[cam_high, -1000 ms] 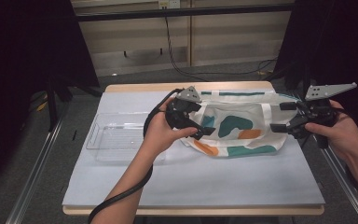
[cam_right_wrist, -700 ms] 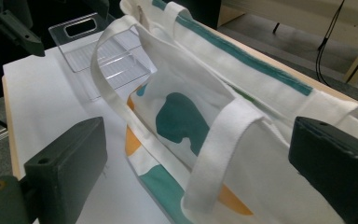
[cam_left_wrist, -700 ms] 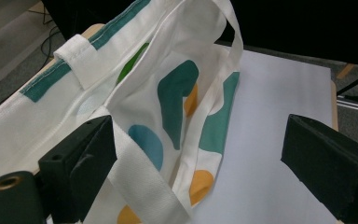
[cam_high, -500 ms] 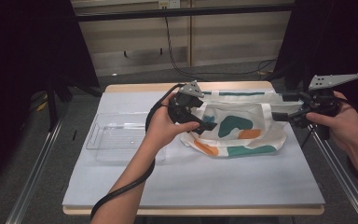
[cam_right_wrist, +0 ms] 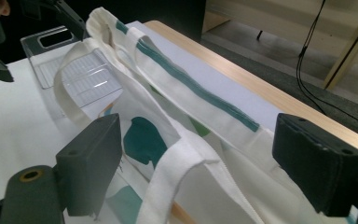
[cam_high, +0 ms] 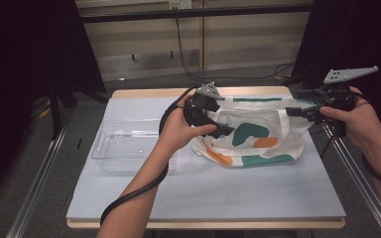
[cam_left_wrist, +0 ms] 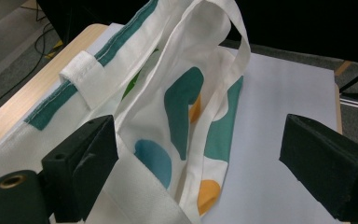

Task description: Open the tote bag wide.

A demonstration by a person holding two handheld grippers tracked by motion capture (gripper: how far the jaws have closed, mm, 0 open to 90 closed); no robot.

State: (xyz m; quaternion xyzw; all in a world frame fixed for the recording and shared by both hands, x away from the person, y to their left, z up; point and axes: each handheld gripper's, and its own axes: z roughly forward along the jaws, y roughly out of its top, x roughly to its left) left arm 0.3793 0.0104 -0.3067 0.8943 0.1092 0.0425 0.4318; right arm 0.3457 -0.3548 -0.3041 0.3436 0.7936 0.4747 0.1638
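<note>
In the high view the right gripper (cam_high: 291, 111) has been drawn off the tote bag's (cam_high: 258, 136) right edge, while in both gripper views the jaws are seen spread, unclamped, about its rim, so regrasping seems due.

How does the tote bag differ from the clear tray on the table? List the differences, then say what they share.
The tote bag is soft white cloth with teal and orange patches; the clear tray is rigid and see-through. The tote bag lies crumpled, with straps and teal-trimmed mouth loose; the clear tray sits flat and keeps its box shape. The tote bag lies between both claws; the clear tray sits apart to the left. Both rest on the same table mat.
</note>
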